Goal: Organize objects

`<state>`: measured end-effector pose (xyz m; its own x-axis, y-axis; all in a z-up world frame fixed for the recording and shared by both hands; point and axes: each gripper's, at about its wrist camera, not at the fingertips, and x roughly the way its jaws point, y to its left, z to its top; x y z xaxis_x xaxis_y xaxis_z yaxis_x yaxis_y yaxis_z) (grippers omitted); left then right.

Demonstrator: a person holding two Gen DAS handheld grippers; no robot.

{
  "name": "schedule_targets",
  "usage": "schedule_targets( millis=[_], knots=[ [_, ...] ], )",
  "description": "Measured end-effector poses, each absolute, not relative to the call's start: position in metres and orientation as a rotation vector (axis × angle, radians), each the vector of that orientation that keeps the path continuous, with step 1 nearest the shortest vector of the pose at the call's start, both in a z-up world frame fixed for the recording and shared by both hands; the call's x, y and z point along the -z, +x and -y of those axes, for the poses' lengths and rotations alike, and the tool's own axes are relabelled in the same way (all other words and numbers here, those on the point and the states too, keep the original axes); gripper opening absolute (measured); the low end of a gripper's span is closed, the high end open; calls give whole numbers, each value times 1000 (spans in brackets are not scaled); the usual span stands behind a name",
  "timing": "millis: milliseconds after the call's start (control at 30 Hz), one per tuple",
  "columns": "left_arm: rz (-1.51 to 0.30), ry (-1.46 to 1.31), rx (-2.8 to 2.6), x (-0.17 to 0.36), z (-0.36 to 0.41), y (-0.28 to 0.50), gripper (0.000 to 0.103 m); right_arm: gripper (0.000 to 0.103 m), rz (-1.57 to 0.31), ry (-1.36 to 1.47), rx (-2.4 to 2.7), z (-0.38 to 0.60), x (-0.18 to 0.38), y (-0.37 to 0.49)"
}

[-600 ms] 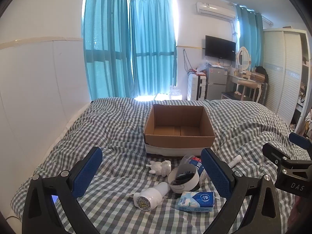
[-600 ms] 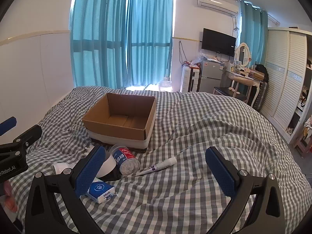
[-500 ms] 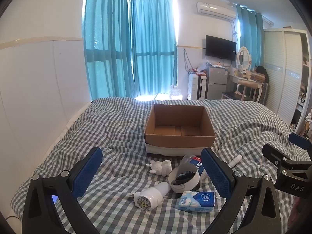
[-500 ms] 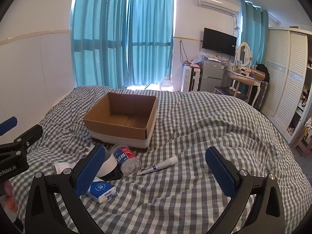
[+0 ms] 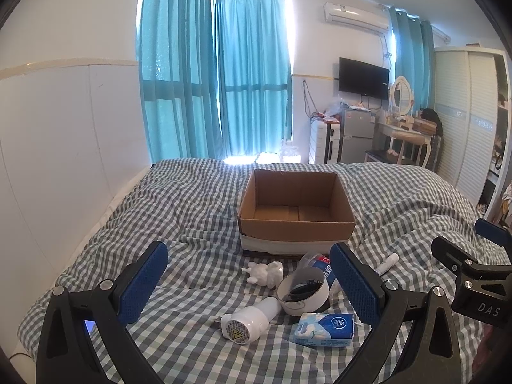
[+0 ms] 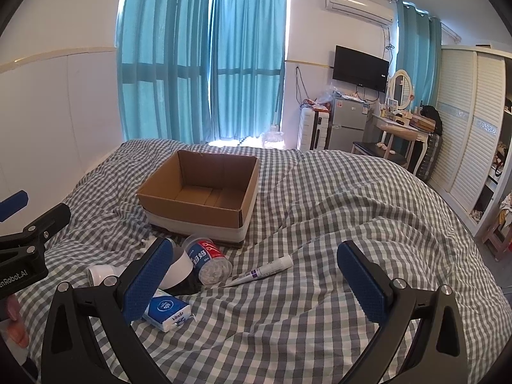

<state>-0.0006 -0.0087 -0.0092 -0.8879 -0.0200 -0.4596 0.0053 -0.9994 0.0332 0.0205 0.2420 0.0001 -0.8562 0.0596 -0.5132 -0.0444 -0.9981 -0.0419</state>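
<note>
Cardboard box (image 5: 296, 206), brown and open-topped, sits on the checked bedspread (image 5: 179, 211) beyond both pairs of fingers, with nothing showing inside it; in front of its near wall lies a huddle of small things. Between the left gripper (image 5: 248, 283) fingers lie a white rabbit figure (image 5: 264, 272), a white plug-in light (image 5: 248, 318) on its side, a roll of tape (image 5: 303, 292) and a blue tissue pack (image 5: 323, 329); a jar of cotton swabs (image 6: 208, 257) lies on its side touching the tape roll, just inside the right gripper (image 6: 256, 283) left finger; a white tube (image 6: 264, 270) lies between the right gripper's fingers, apart from the rest. Both grippers hover above the bedspread with fingers spread wide, holding nothing; the right gripper shows at the right edge of the left view. Teal curtains (image 5: 214, 76) hang behind the bed.
</note>
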Motion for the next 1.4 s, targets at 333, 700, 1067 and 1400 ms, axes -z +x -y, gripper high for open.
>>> schedule_targets(
  millis=[333, 700, 1067, 1400],
  knots=[
    [50, 745, 3036, 10, 8, 0, 103, 103, 54, -825, -2992, -240, -1, 22],
    [55, 775, 3027, 13, 7, -2, 103, 103, 50, -830, -3000, -240, -2, 22],
    [51, 792, 3014, 15, 10, -6, 103, 103, 56, -836, -3021, -237, -2, 24],
    [43, 793, 3014, 14, 11, -6, 103, 103, 41, -817, -3026, -238, -8, 25]
  ],
)
